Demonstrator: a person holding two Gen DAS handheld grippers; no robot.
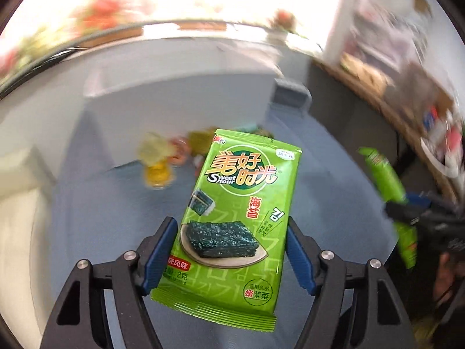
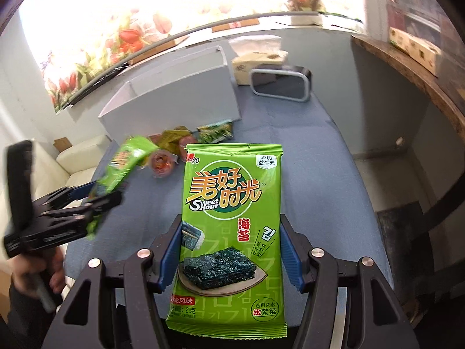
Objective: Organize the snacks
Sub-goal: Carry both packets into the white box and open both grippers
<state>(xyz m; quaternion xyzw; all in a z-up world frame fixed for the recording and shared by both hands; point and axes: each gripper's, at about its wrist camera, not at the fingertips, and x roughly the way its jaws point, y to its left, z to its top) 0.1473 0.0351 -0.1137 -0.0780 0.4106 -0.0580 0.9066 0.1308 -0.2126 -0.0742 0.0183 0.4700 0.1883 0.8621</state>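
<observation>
My left gripper (image 1: 232,250) is shut on a green seaweed snack packet (image 1: 235,203) and holds it above the blue table (image 1: 101,218). My right gripper (image 2: 231,250) is shut on a second green seaweed packet (image 2: 229,218), also held above the table. Each gripper shows in the other's view: the right one with its packet (image 1: 386,183) at the right edge, the left one with its packet (image 2: 122,165) at the left. A pile of loose snacks (image 2: 186,142) lies in front of a grey open box (image 2: 174,101); it is blurred in the left wrist view (image 1: 168,154).
A tissue pack (image 2: 255,64) and a dark container with a light rim (image 2: 280,84) stand at the back of the table. A wooden shelf (image 2: 407,67) runs along the right. A white sofa (image 2: 72,157) is at the left, below the table.
</observation>
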